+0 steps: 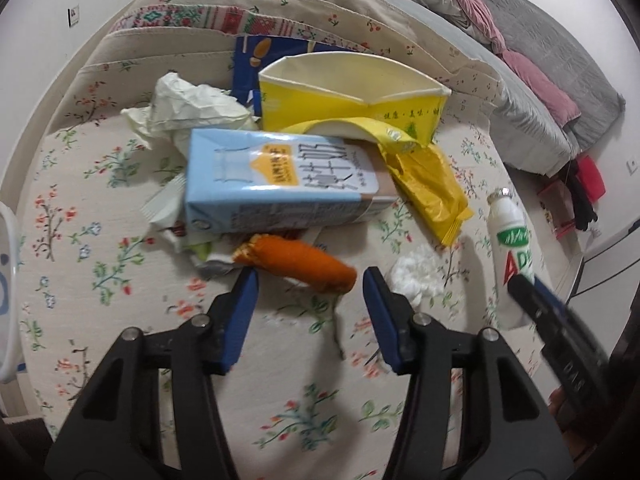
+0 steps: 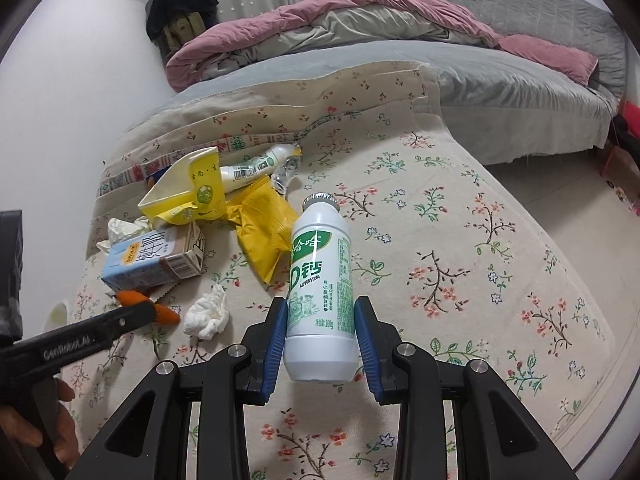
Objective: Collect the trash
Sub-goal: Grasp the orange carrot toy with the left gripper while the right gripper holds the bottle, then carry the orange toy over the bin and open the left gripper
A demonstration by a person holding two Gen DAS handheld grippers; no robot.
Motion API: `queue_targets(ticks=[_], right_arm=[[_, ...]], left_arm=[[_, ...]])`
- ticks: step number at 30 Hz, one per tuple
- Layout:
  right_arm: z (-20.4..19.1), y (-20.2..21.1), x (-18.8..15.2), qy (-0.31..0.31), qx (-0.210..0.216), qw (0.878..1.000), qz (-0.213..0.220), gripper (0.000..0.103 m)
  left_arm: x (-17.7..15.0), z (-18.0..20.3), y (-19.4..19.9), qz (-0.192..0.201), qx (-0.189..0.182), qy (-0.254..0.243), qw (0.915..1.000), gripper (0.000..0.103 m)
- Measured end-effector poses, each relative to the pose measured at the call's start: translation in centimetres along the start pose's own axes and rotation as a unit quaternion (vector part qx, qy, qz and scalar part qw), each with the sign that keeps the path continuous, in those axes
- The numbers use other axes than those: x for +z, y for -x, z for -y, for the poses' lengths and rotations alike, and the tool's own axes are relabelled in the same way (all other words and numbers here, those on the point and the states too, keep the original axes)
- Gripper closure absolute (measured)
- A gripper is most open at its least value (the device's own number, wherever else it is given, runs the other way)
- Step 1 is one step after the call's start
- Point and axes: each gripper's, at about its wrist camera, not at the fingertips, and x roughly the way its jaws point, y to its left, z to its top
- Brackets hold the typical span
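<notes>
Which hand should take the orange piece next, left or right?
Left. The left gripper already has the orange piece lying just ahead between its open fingers, not yet pressed. The right gripper is shut on the white drink bottle, so it is occupied.

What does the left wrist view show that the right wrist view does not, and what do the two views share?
Only the left wrist view shows the blue printed packet behind the open yellow paper carton, and the left gripper with its jaws open around the orange knitted tube.

Only the right wrist view shows a second white plastic bottle lying behind that carton, and the dark bundle by the curtain.

Both show the light blue milk carton, the yellow foil wrapper, the white crumpled tissue and the white green-labelled drink bottle clamped in the right gripper.
</notes>
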Motion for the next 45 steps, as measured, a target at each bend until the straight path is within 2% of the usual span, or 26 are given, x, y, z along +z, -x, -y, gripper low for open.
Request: queue_targets(ticks=[3, 6, 7, 10, 14, 17, 22, 33, 45], right_arm=[[0.0, 0.0, -0.1, 0.001, 0.0, 1.0, -0.001, 0.068], [0.0, 0.1, -0.1, 0.001, -0.001, 1.0, 0.001, 0.068], [0.0, 0.2, 0.0, 0.001, -0.001, 1.0, 0.002, 0.068], [0.1, 0.3, 0.0, -0.002, 0.0, 1.0, 0.004, 0.068], [0.1, 0.5, -0.1, -0.003, 0.001, 1.0, 0.004, 0.068], [0.0, 0.8, 0.0, -0.003, 0.004, 1.0, 0.007, 0.068], [-0.5, 1.5, 0.2, 0.002, 0.008, 1.0, 0.017, 0.068], [-2.7, 2.0, 0.4, 0.02, 0.026, 0.999, 0.024, 0.068], [-7.6, 1.8, 0.0, 0.063, 0.057, 0.996, 0.021, 0.068]], left_arm=[[0.3, 0.8, -0.4, 0.002, 0.005, 0.005, 1.0, 0.047], [0.5, 1.3, -1.1, 0.001, 0.026, 0.011, 0.9996, 0.049], [0.5, 1.4, -1.3, 0.0, 0.034, 0.01, 0.9994, 0.054], [0.6, 1.9, -1.7, 0.001, 0.047, 0.005, 0.9989, 0.059], [0.3, 1.7, -1.3, 0.003, 0.047, -0.004, 0.9989, 0.074], [0.0, 1.7, -0.9, 0.002, 0.043, -0.014, 0.999, 0.078], [-0.7, 1.2, 0.1, -0.003, 0.027, -0.021, 0.9994, 0.08], [-2.3, -0.4, 3.4, 0.018, 0.014, -0.034, 0.9992, 0.081], [-2.7, -4.0, 5.9, 0.043, 0.03, -0.014, 0.9985, 0.081]])
